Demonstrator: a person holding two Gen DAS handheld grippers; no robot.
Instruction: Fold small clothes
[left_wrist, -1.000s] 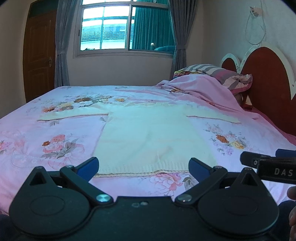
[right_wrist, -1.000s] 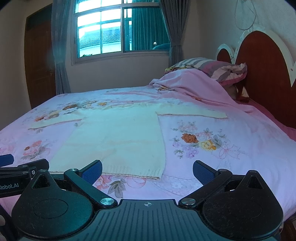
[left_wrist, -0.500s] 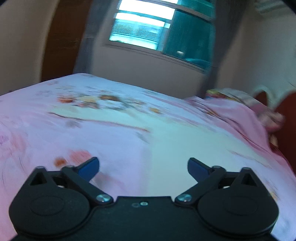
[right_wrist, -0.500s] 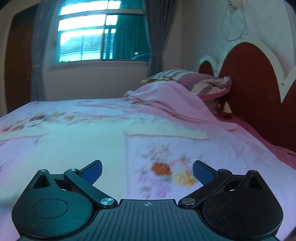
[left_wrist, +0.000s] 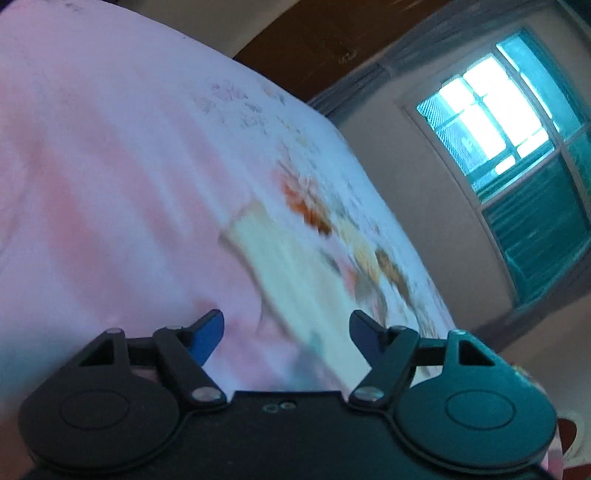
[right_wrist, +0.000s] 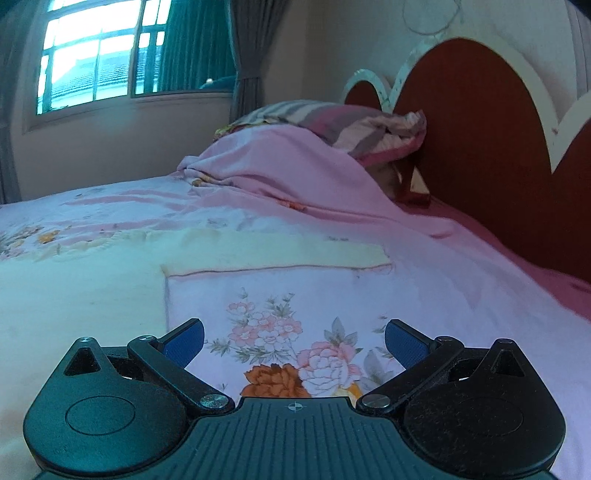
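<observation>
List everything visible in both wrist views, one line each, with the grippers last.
cream knitted sweater: one, pale cream, laid flat on the bed, one sleeve stretched towards the headboard side; the other sleeve's end shows blurred in the left wrist view.
pink floral bedsheet: one, pink with flower prints, covers the bed.
pink blanket: one, plain pink, bunched near the pillow.
striped pillow: one, pink and grey stripes, against the headboard.
red-brown headboard: one, white-trimmed, at the right.
window: one, bright, with grey curtains.
brown wooden door: one, beyond the bed.
left gripper: black with blue pads, open, jaws just closing, nothing gripped.
right gripper: black with blue pads, open, above the sheet.
</observation>
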